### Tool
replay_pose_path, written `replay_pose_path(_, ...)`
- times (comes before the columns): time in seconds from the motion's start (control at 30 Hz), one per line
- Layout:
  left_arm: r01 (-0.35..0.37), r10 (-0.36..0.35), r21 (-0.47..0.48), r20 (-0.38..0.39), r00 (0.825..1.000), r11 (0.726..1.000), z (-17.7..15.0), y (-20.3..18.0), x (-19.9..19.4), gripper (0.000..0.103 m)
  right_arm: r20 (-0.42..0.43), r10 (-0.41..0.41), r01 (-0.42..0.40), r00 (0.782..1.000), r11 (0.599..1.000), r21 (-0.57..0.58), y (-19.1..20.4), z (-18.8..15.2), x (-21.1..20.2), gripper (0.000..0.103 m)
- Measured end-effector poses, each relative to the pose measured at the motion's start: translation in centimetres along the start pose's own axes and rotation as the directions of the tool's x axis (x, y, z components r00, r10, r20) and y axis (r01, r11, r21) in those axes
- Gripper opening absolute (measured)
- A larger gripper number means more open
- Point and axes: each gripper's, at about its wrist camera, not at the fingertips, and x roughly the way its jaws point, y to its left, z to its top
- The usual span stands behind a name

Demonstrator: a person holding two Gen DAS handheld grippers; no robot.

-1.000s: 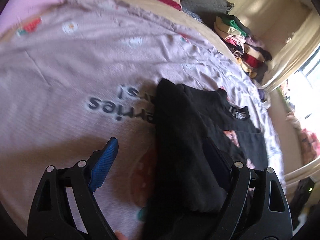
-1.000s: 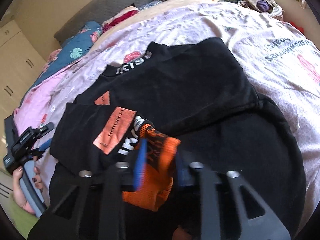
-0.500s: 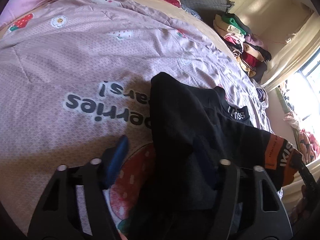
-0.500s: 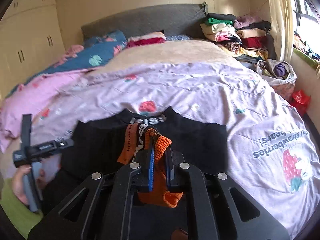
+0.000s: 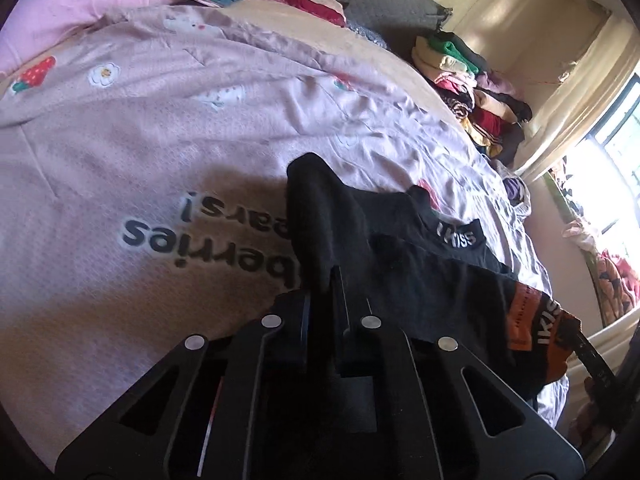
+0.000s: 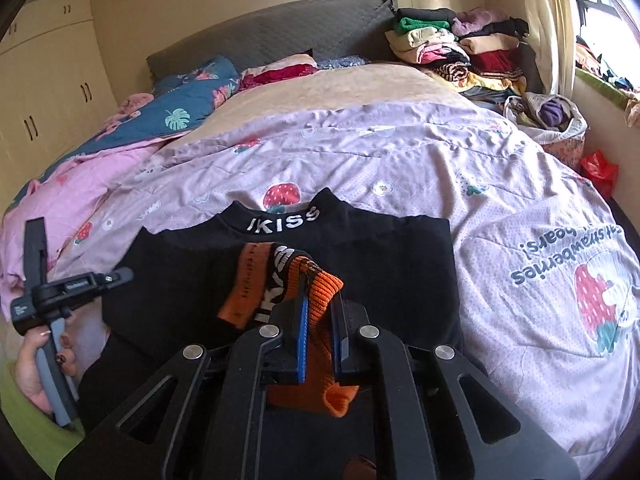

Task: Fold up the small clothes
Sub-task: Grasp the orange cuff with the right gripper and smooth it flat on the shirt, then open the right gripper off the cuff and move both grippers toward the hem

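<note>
Black knit with orange trim: the small sweater (image 6: 360, 248) lies on the lilac strawberry-print duvet (image 6: 400, 168), its "IKISS" collar (image 6: 282, 222) pointing toward the headboard (image 6: 272, 40).

Your right gripper (image 6: 319, 322) has its jaws closed down to a narrow gap on the ribbed orange cuff (image 6: 320, 288). The sleeve is carried in over the chest, orange patch showing. This fold is in hand, not laid.

Your left gripper (image 5: 326, 300) has its jaws nearly together on a ridge of black fabric (image 5: 316, 216) at the garment's other side, lifted off the duvet. From the left wrist view the orange cuff (image 5: 536, 336) shows at the far right, beside the other tool.

Progress, as judged:
- Sweater spread face-up, collar flat. Done.
- One sleeve brought across, held in the jaws, not yet released.
- Opposite side gripped and raised, not yet folded inward.
- Lengthwise fold, hem to collar, not started as far as you can see; the hem is hidden under the tools.

A stack of folded clothes (image 6: 452, 48) sits by the headboard at the window side. Whether this piece belongs there, you cannot tell.

Roughly the first third of this garment.
</note>
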Motion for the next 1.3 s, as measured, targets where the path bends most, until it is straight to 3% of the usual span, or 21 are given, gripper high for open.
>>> replay_pose_path(0.23, -0.004, 0.004, -0.005, -0.027, 1.0, 1.0, -0.3, 0.2, 1.0, 0.003, -0.079, -0.061, 0.064, 0.995, 0.997, 0.034, -1.1, -1.1, 2.4, 0.008)
replay_pose_path(0.53, 0.0, 0.0, 0.001, -0.026, 1.0, 1.0, -0.4, 0.0, 0.9, 0.003, -0.069, -0.095, 0.097, 0.993, 0.995, 0.03, -0.9, -1.5, 2.5, 0.009)
replay_pose_path(0.67, 0.004, -0.004, 0.002, -0.025, 1.0, 1.0, -0.4, 0.0, 0.7, 0.003, -0.071, -0.11, 0.113, 0.991, 0.992, 0.048, -1.2, -1.5, 2.0, 0.031)
replay_pose_path(0.77, 0.007, -0.007, 0.002, -0.022, 1.0, 1.0, -0.4, 0.0, 0.4, 0.003, -0.064, -0.113, 0.117, 0.992, 0.991, 0.058, -1.4, -1.8, 1.3, 0.036)
replay_pose_path(1.07, -0.011, 0.011, 0.028, 0.028, 1.0, 1.0, -0.2, -0.6, -1.8, 0.004, -0.099, -0.089, 0.094, 0.991, 0.994, 0.048, -0.2, -3.3, 1.0, 0.04)
replay_pose_path(1.3, 0.018, -0.022, 0.063, 0.059, 0.998, 0.998, 0.0, -1.8, -3.9, 0.004, -0.117, -0.079, 0.082, 0.99, 0.997, 0.016, 1.5, -3.9, 1.3, 0.044)
